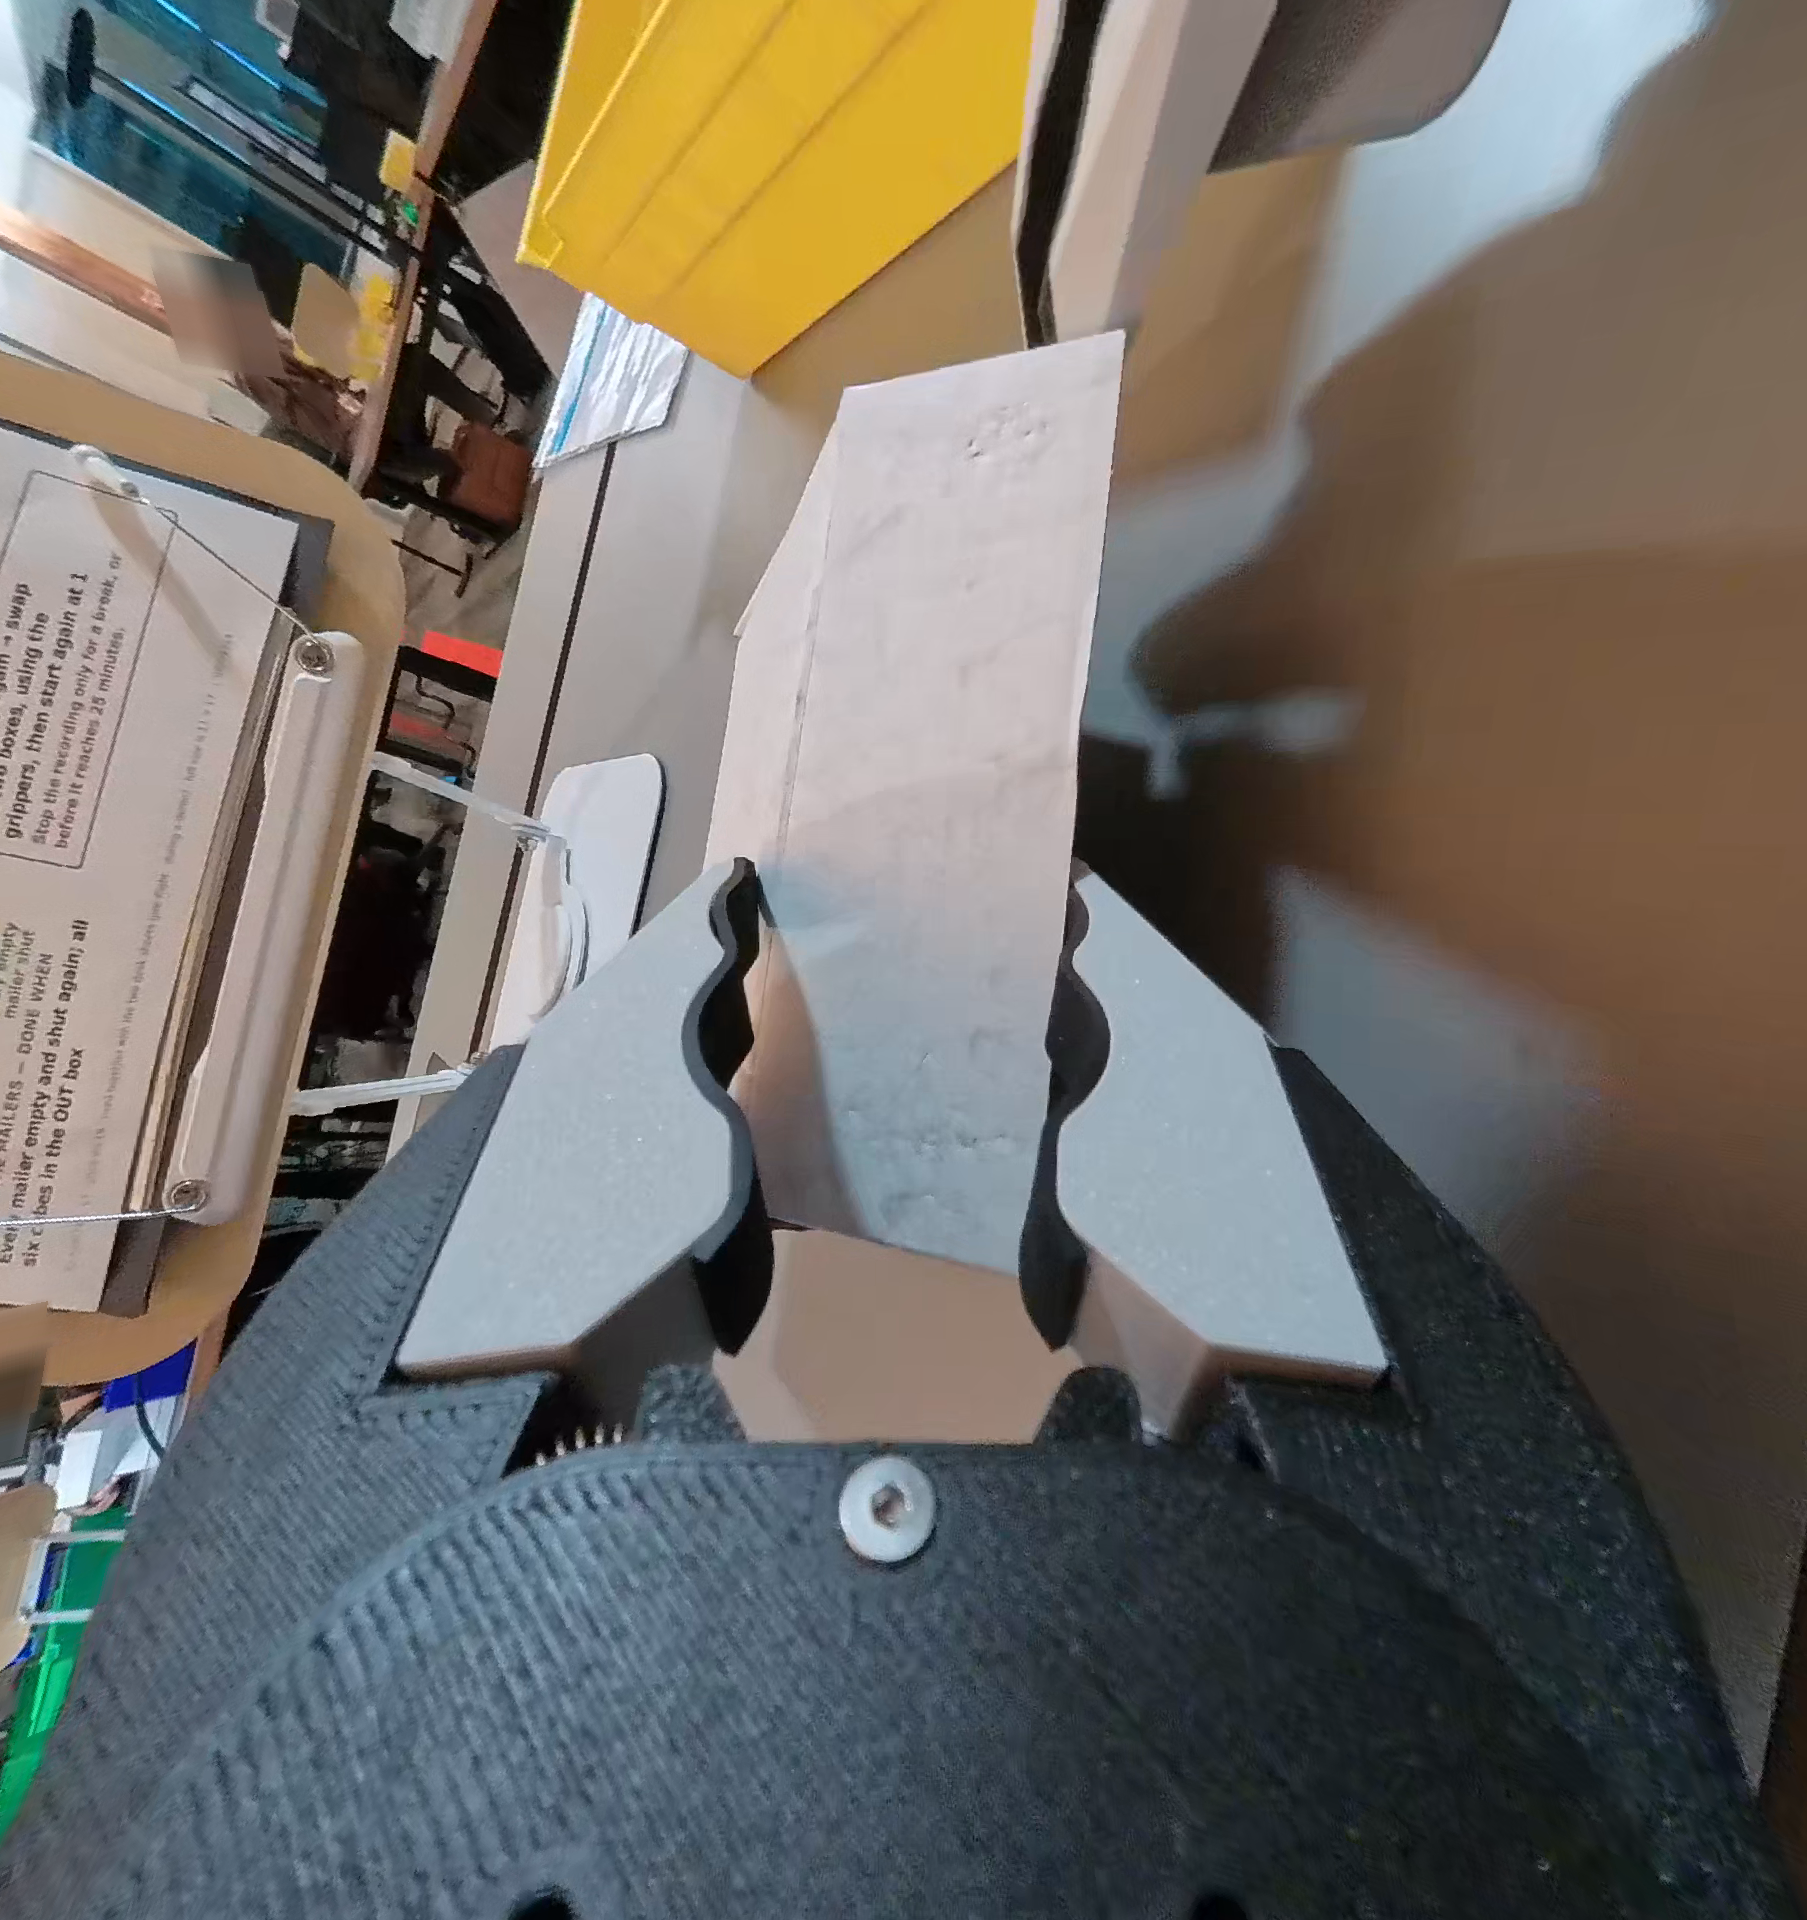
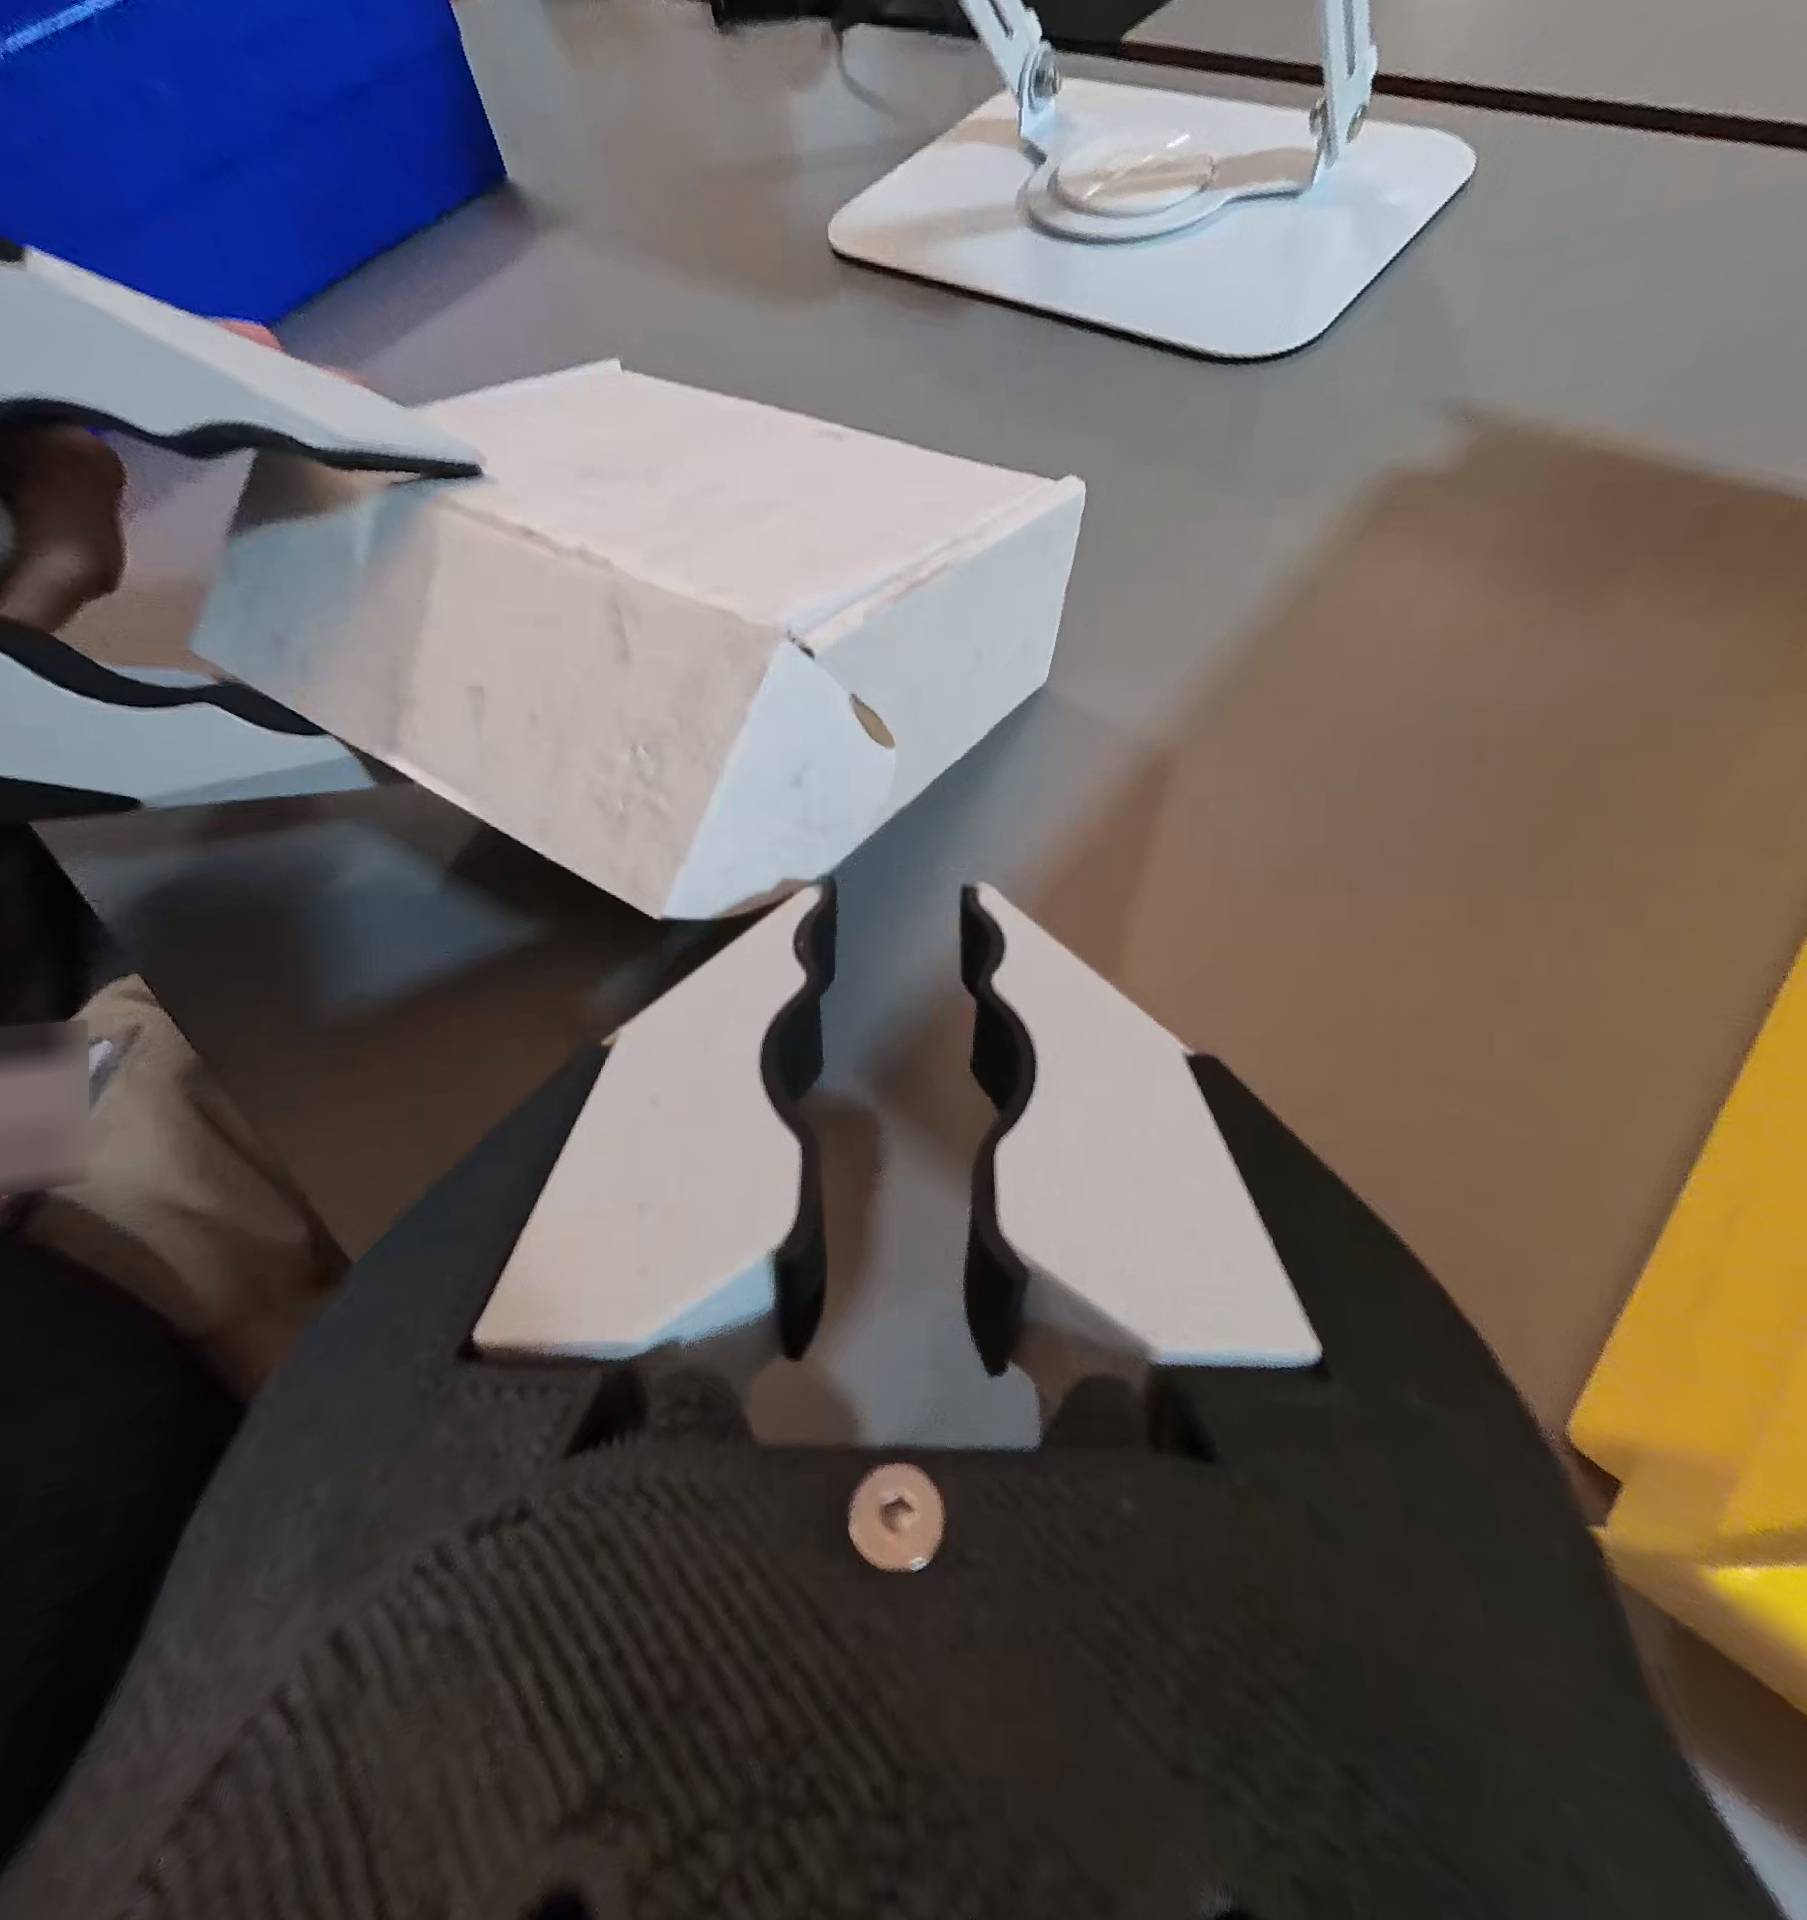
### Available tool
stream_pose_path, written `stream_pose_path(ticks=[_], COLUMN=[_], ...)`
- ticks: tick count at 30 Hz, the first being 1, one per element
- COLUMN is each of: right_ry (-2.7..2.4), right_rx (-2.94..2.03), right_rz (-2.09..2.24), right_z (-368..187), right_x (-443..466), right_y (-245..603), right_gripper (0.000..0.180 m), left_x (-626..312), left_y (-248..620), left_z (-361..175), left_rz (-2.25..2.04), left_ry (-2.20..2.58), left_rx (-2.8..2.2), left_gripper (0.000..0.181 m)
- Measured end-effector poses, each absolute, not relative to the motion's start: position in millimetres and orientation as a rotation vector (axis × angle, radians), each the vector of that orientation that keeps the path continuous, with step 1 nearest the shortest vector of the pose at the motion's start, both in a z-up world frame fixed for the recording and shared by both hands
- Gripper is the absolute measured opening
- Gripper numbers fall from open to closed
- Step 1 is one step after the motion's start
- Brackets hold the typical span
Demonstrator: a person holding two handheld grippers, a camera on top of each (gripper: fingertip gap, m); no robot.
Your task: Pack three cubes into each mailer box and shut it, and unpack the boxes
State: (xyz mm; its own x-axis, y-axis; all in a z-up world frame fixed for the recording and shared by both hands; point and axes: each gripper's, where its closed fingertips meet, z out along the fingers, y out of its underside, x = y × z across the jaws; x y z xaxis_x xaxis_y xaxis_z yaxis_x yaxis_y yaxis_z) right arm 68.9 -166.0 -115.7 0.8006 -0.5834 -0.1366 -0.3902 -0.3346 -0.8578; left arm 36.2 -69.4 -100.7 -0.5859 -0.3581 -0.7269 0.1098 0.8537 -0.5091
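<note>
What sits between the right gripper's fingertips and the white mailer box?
Nothing: in the right wrist view only bare grey table shows between the right gripper and the mailer box just ahead, held by the left gripper.

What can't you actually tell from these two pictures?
- Contents of the white mailer box: both views, its shut flaps hide any cubes.
- Whether the box touches the table: right wrist view, motion blur.
- Blue bin and yellow bin: right wrist view, insides cut off by the picture edges.
- Left gripper: right wrist view, body cut off at left.

Lab workspace, grey table, instruction sheet, shelving racks
</note>
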Motion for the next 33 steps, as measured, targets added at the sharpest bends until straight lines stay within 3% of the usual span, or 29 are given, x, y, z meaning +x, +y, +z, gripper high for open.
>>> stream_pose_path(ticks=[6, 9, 15, 22, 28, 33], right_ry=[0.689, 0.624, 0.583, 0.511, 0.621, 0.644], right_rx=[-1.931, -1.935, -2.003, -2.049, -2.073, -1.894], right_rz=[-0.274, -0.280, -0.269, -0.248, -0.271, -0.285], right_z=[-104.7, -101.3, -112.7, -117.7, -123.1, -91.8], right_x=[69.9, 64.4, 57.6, 47.7, 59.5, 65.8], right_y=[-165.6, -160.3, -153.5, -146.8, -162.0, -161.5], right_gripper=[0.024, 0.025, 0.026, 0.023, 0.019, 0.016], left_x=[32.6, 31.7, 34.2, 31.2, 6.6, 1.5], left_y=[-70.8, -70.6, -68.3, -62.2, -55.4, -23.9], left_z=[-89.9, -84.7, -95.3, -90.6, -76.0, -61.2], left_rz=[-0.747, -0.768, -0.673, -0.721, -0.948, -1.236], left_ry=[2.103, 2.069, 2.040, 2.021, 2.012, 1.898], left_rx=[-0.209, -0.189, -0.135, -0.197, -0.313, -0.646], left_gripper=[0.046, 0.022, 0.054, 0.072, 0.078, 0.072])
